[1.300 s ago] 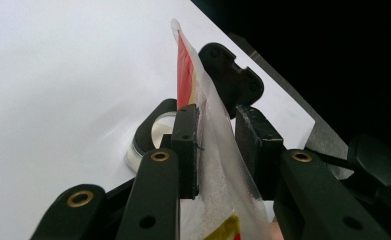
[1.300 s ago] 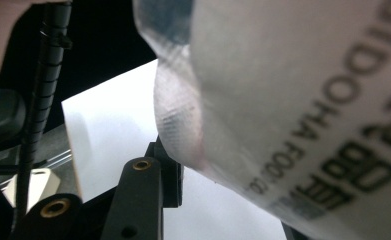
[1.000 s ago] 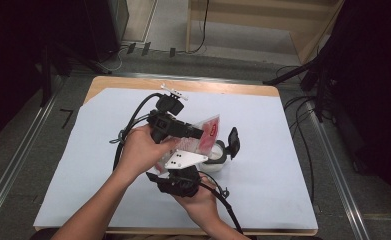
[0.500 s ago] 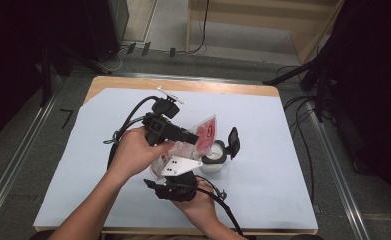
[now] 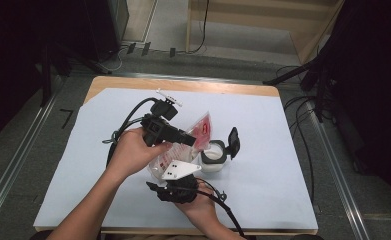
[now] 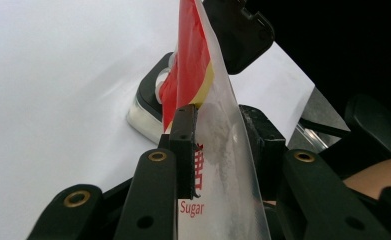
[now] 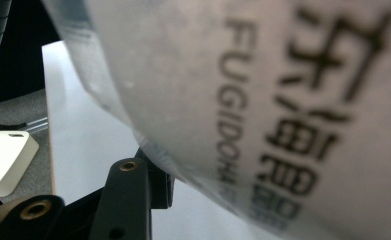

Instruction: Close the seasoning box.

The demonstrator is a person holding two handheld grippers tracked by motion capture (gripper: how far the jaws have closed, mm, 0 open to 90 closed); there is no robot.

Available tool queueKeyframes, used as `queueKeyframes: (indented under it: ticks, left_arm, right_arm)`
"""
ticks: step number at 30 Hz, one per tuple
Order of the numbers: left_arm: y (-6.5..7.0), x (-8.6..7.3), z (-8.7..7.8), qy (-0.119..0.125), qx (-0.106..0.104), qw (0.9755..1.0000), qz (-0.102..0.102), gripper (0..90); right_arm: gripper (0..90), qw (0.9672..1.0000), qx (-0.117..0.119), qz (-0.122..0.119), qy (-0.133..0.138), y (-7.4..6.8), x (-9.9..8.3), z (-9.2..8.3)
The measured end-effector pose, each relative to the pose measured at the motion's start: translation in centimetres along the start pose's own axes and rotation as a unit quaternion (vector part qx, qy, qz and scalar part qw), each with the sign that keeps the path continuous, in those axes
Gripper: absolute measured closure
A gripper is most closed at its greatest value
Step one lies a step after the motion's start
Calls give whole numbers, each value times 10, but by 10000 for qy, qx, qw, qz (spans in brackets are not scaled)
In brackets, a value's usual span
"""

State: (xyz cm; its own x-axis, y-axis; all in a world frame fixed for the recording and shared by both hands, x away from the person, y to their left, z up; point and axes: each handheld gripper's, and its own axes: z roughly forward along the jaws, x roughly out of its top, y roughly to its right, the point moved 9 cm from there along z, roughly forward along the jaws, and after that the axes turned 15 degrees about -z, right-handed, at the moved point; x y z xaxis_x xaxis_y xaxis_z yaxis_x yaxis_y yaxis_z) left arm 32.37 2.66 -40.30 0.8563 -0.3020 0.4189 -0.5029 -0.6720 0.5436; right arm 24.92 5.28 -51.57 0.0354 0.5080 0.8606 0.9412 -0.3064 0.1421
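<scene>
**Sugar bag held over an open jar at mid-table**

The left gripper [image 5: 185,139] is clamped on a sugar bag [image 6: 218,150]: in the left gripper view its two black pads press the clear plastic from both sides, just above the red word "Sugar". The bag stands tilted, its red and yellow top leaning toward a small glass jar [image 5: 214,159] whose black flip lid [image 5: 233,142] stands open at its right. White sugar shows inside the jar.

The right gripper [image 5: 175,172] sits near the person, under the bag's lower end. Its jaws have just been opening; the bag's printed film [image 7: 263,110] lies across them, close to the lens, and whether the pads press on it I cannot tell.

The jar stands on a white sheet [image 5: 283,150] that covers the wooden table [image 5: 223,87]. Left, right and far of the jar the sheet lies bare, and the table's edges are well apart from both grippers. Cables trail from the left gripper toward the left.
</scene>
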Motion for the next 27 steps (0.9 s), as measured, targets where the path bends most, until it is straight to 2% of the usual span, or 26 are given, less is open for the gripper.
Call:
queueKeyframes:
  ticks: [3, 12, 16, 27]
  left_arm:
    - [-1, -1, -1, -36, -14, 10000, -13, 719]
    - [-3, -6, -4, -43, 161, 9998, 109, 768]
    - [-4, -7, -7, 0, 205, 9997, 99, 788]
    - [-5, -7, -15, 111, 106, 9996, 224, 825]
  right_arm:
    - [575, 10000, -21, -56, -28, -1, -1, 1]
    - [585, 9997, -41, -164, -197, -1, -5, 3]
    - [596, 9996, -47, -194, -222, 0, -6, 3]
    - [592, 9992, -166, -235, -271, 4, -7, 2]
